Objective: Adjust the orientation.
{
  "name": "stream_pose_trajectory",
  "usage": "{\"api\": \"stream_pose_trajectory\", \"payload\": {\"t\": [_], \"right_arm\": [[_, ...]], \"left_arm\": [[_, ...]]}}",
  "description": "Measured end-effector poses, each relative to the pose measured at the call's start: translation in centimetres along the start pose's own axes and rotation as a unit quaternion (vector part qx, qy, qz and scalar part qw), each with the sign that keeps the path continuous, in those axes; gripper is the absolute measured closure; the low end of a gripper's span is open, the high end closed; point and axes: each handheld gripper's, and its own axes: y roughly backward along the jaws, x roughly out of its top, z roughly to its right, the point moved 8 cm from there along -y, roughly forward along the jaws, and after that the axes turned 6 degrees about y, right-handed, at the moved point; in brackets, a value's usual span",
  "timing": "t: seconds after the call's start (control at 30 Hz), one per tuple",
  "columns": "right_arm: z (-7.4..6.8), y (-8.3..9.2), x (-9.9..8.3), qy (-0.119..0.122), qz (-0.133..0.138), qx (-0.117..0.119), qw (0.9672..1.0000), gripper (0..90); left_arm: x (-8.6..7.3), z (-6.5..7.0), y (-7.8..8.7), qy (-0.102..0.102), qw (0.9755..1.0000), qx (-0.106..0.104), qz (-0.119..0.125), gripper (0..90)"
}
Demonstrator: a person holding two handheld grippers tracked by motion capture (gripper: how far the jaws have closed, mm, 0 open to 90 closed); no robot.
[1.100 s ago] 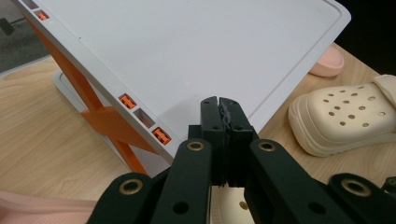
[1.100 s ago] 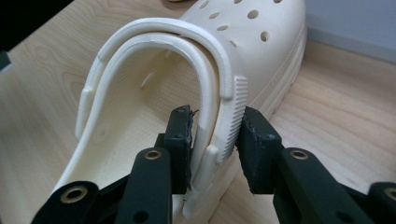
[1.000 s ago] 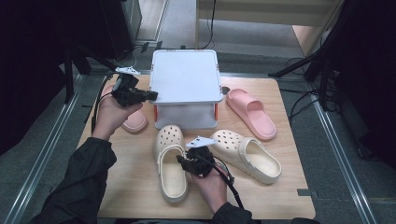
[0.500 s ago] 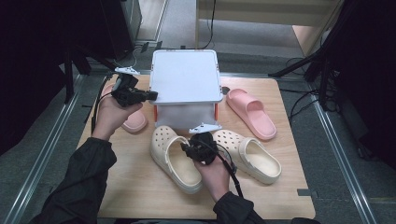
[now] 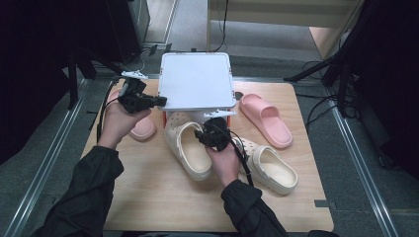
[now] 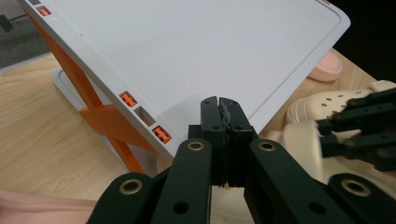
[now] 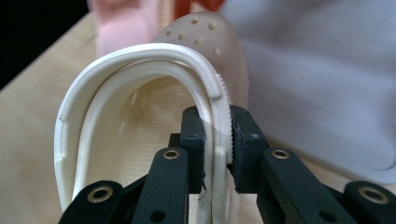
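A second cream clog (image 5: 269, 165) lies near the table's (image 5: 148, 197) right edge. Pink slides (image 5: 266, 118) (image 5: 139, 127) rest toward opposite side edges.

Rack (image 5: 196, 81) at table (image 5: 148, 202) rear; clogs (image 5: 188, 148) before it; slides (image 5: 267, 118) flanking.

Your wooden table (image 5: 148, 202) and what lies on it
You have a white rack (image 5: 196, 81), two cream clogs (image 5: 190, 153) (image 5: 272, 170) and two pink slippers (image 5: 267, 118) (image 5: 141, 129) there

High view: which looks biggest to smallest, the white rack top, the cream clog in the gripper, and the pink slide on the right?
1. White flat plastic rack top.
2. and 3. Cream foam clog and pink foam slide look about alike, so no ranking.
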Motion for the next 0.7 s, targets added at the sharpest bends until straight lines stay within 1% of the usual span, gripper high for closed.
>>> {"api": "stream_pose_trajectory", "payload": {"t": [0.1,0.13,0.23,0.27,0.33,0.4,0.47,0.57,0.63,0.7], "right_arm": [[0.7,-1.2,0.2,-0.008,-0.002,-0.024,0.9997,78.8],[0.9,-1.5,0.3,-0.014,0.002,-0.023,0.9996,78.8],[1.6,-2.3,0.3,-0.033,0.013,-0.034,0.9988,78.5],[1.8,-2.5,0.3,-0.043,0.017,-0.039,0.9982,78.5],[2.0,-2.8,0.4,-0.056,0.023,-0.044,0.9972,78.2],[1.8,-3.0,0.4,-0.064,0.025,-0.035,0.9970,77.3],[1.5,-3.2,0.3,-0.061,0.024,-0.025,0.9976,76.2],[1.2,-3.1,0.3,-0.048,0.021,-0.026,0.9983,75.5],[1.2,-2.9,0.2,-0.041,0.021,-0.022,0.9987,74.9],[1.0,-2.7,0.1,-0.036,0.024,-0.010,0.9990,71.3]], "left_arm": [[0.0,0.0,0.0,0.000,1.0000,-0.001,0.000,89.3],[0.0,0.0,0.0,0.000,1.0000,-0.001,0.000,89.3],[0.0,0.0,0.0,-0.002,1.0000,0.001,0.001,89.2],[0.0,0.0,0.0,-0.003,1.0000,0.001,0.001,89.2],[0.0,0.0,0.0,-0.003,1.0000,0.001,0.002,89.3],[0.0,0.0,0.0,-0.004,1.0000,0.000,0.002,89.2],[0.0,0.0,0.0,-0.003,1.0000,-0.001,0.001,89.3],[0.0,0.0,0.0,-0.004,1.0000,-0.001,0.003,89.2],[0.0,0.0,0.0,-0.007,1.0000,-0.001,0.002,88.9],[0.0,0.0,0.0,-0.005,1.0000,-0.003,0.002,88.9]]}}
